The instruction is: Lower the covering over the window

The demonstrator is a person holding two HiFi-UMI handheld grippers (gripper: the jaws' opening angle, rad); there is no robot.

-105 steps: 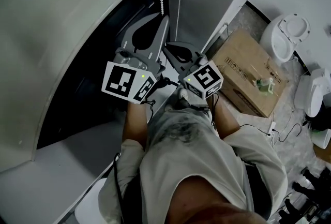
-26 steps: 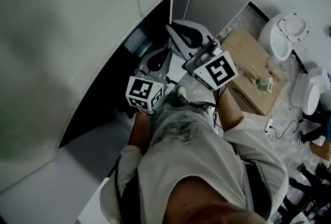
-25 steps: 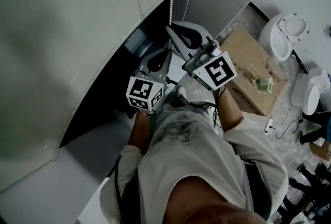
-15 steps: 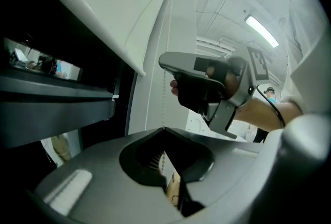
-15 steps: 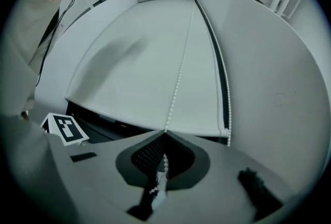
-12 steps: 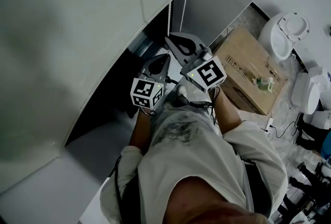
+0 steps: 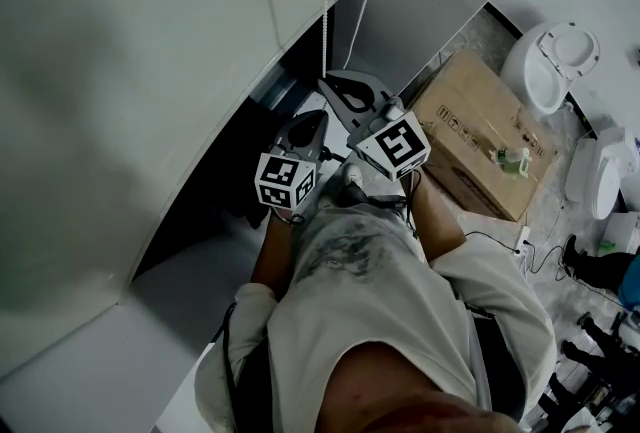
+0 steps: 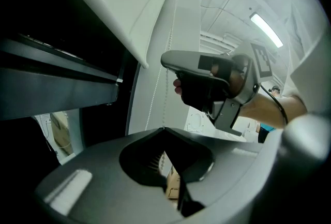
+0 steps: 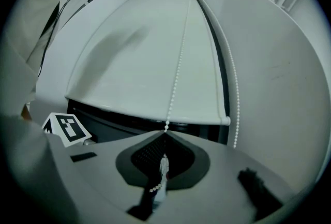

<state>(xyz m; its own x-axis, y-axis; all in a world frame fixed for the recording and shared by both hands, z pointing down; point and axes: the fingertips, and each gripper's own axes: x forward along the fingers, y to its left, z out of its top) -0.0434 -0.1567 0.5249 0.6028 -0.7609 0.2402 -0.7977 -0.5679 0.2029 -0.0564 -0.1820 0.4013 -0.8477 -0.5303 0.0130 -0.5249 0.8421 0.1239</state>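
Note:
A white roller blind [image 7: 150, 71] hangs over a dark window [image 7: 230, 181]; its bottom rail [image 9: 155, 114] stands part way down the pane. A white bead chain [image 7: 325, 26] drops beside the blind's right edge. My right gripper [image 7: 328, 83] is shut on this chain [image 9: 178, 73], and beads trail through its jaws [image 9: 165, 132]. Just below and left of it, my left gripper [image 7: 320, 115] has its jaws together. In the left gripper view the chain [image 8: 169, 47] passes the right gripper [image 8: 164, 57] and runs straight down to my left gripper [image 8: 163, 128].
A cardboard box [image 7: 480, 151] lies on the floor to the right, with a white toilet [image 7: 555, 61] beyond it and cables [image 7: 530, 251] nearby. A white sill [image 7: 170, 281] runs below the window. The person's torso fills the lower middle of the head view.
Both grippers have come down along the chain, the right one more visibly. The blind's bottom rail now sits lower, covering more of the dark pane than a second ago.

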